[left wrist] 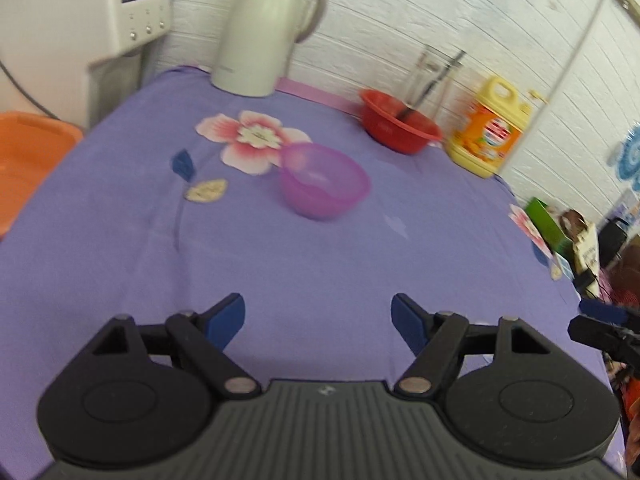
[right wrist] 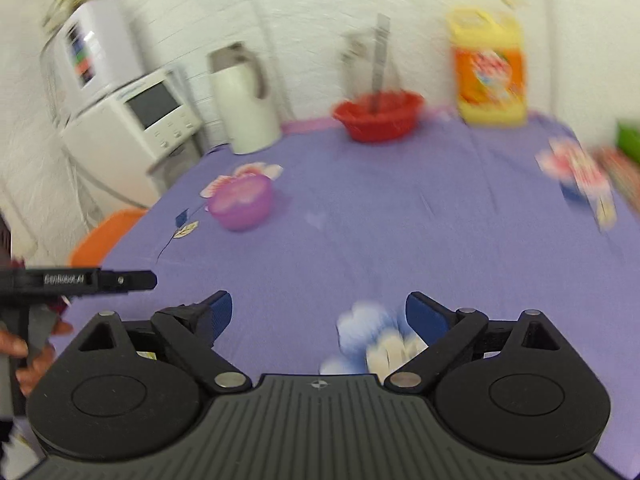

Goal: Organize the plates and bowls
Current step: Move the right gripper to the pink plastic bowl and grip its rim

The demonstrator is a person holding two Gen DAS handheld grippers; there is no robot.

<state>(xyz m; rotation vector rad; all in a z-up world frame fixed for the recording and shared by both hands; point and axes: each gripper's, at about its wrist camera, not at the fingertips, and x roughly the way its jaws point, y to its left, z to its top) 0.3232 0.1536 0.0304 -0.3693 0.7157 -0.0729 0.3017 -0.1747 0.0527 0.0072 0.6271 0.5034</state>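
Bowls are the business here: a translucent purple bowl (left wrist: 324, 180) stands upright and alone near the middle of the table (left wrist: 120, 240), on its purple flowered cloth, and a red bowl (left wrist: 400, 124) with what look like utensils standing in it sits further back by the wall, just beside a yellow detergent jug (left wrist: 486, 128). A white thermos jug (left wrist: 260, 28) stands at the back edge, well apart from both. No plates show in either view.

The left gripper (left wrist: 318, 320) has its jaws partly apart with nothing between them, aimed down toward the purple bowl but well short of it. The right gripper (right wrist: 320, 316) is spread wide and is likewise empty, over bare cloth.

Both hands seem to be between grasps, so the step in hand looks like an approach, most likely to the purple bowl, the nearer one. The next move calls for bringing a gripper to its rim, with one finger inside and one outside the thin wall, and closing gently; the bowl looks light and could slide or tip on the cloth.
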